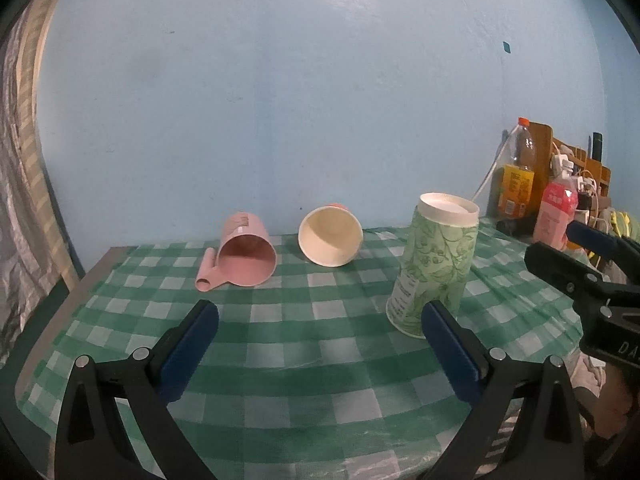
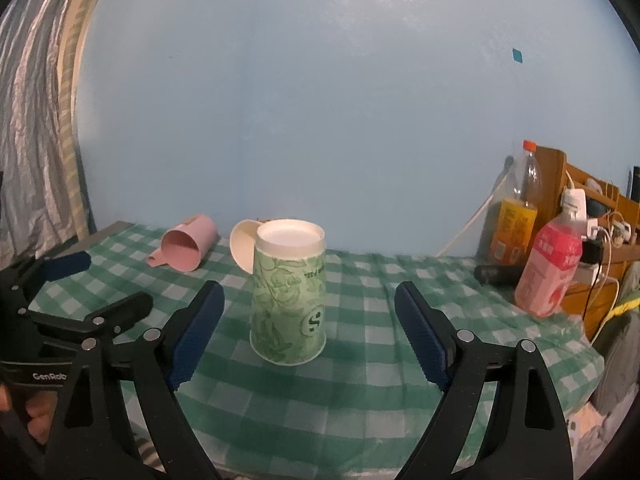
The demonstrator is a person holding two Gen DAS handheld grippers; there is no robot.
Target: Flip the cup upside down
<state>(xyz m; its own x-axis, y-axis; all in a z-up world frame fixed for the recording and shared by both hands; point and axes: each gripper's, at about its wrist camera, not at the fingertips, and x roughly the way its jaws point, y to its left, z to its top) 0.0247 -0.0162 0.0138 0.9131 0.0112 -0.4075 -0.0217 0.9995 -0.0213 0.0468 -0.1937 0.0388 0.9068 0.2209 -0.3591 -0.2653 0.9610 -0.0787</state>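
Note:
A green leaf-patterned paper cup (image 2: 289, 296) stands upside down on the checked tablecloth, white base up; it also shows in the left wrist view (image 1: 436, 264). My right gripper (image 2: 310, 308) is open, its blue pads either side of the cup and a little short of it, not touching. My left gripper (image 1: 320, 316) is open and empty, with the green cup just beyond its right fingertip. A pink handled cup (image 1: 244, 252) and a cream paper cup (image 1: 330, 236) lie on their sides at the back, mouths toward me.
The green-and-white checked table (image 1: 304, 360) backs onto a blue wall. At the right edge stand an orange-capped bottle (image 2: 516, 216), a pink bottle (image 2: 550, 268), a wooden rack with cables (image 2: 592, 200) and a dark object (image 2: 496, 274). A curtain hangs at left.

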